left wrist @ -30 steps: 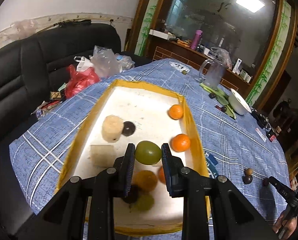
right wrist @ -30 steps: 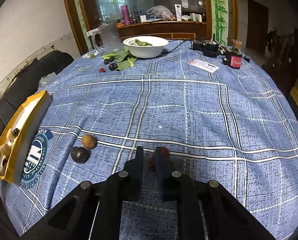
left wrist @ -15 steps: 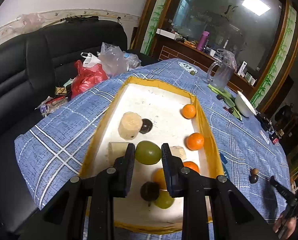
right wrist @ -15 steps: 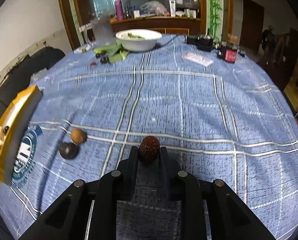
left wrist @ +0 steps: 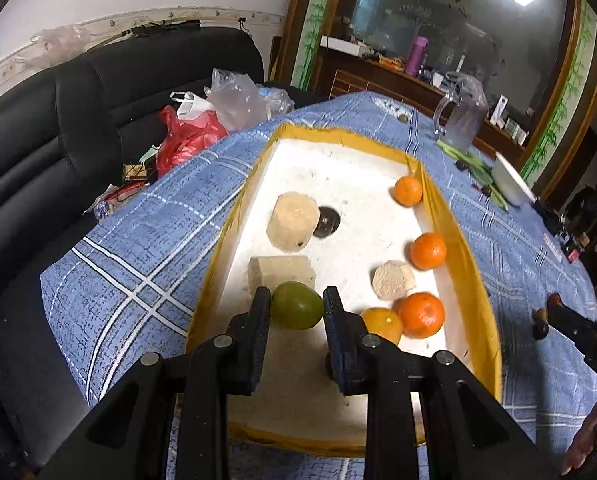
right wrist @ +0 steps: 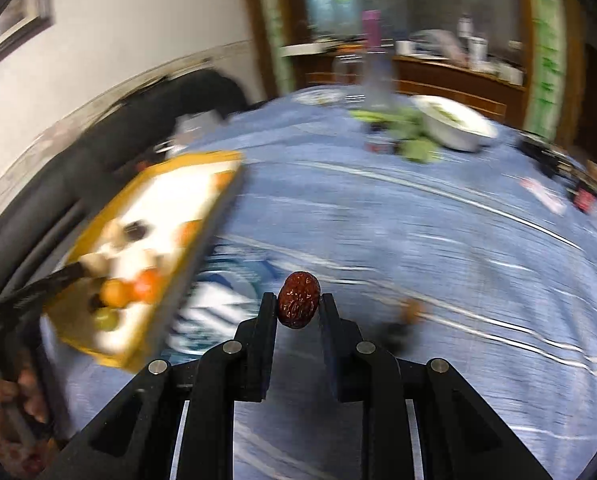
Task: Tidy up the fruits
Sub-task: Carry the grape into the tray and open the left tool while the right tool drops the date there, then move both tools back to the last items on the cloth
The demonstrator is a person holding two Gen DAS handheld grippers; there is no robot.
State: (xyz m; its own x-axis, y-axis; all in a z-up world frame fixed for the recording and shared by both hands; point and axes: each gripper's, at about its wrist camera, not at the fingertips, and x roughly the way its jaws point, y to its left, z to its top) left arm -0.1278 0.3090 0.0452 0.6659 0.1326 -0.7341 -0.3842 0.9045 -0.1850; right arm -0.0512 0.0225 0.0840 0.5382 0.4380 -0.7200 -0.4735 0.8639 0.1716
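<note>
My left gripper (left wrist: 297, 312) is shut on a green fruit (left wrist: 296, 311) and holds it over the near part of the yellow-rimmed white tray (left wrist: 454, 216). The tray holds several oranges (left wrist: 421, 315), a dark round fruit (left wrist: 327, 222) and pale cut pieces (left wrist: 292, 221). My right gripper (right wrist: 298, 306) is shut on a wrinkled red date (right wrist: 298, 305), lifted above the blue checked tablecloth (right wrist: 438, 240). The tray (right wrist: 218, 200) lies blurred to its left. The right gripper's tip with the date also shows in the left wrist view (left wrist: 554, 314).
A white bowl (right wrist: 454, 122) with green leaves (right wrist: 402, 132) and a glass jug (left wrist: 460, 120) stand at the table's far side. Two small fruits (right wrist: 412, 312) lie on the cloth right of my right gripper. A black sofa (left wrist: 58, 128) with plastic bags (left wrist: 202, 120) borders the table.
The right gripper has lifted the date off the cloth and swung left toward the tray. The left gripper, still holding the green fruit, has shifted slightly over the tray.
</note>
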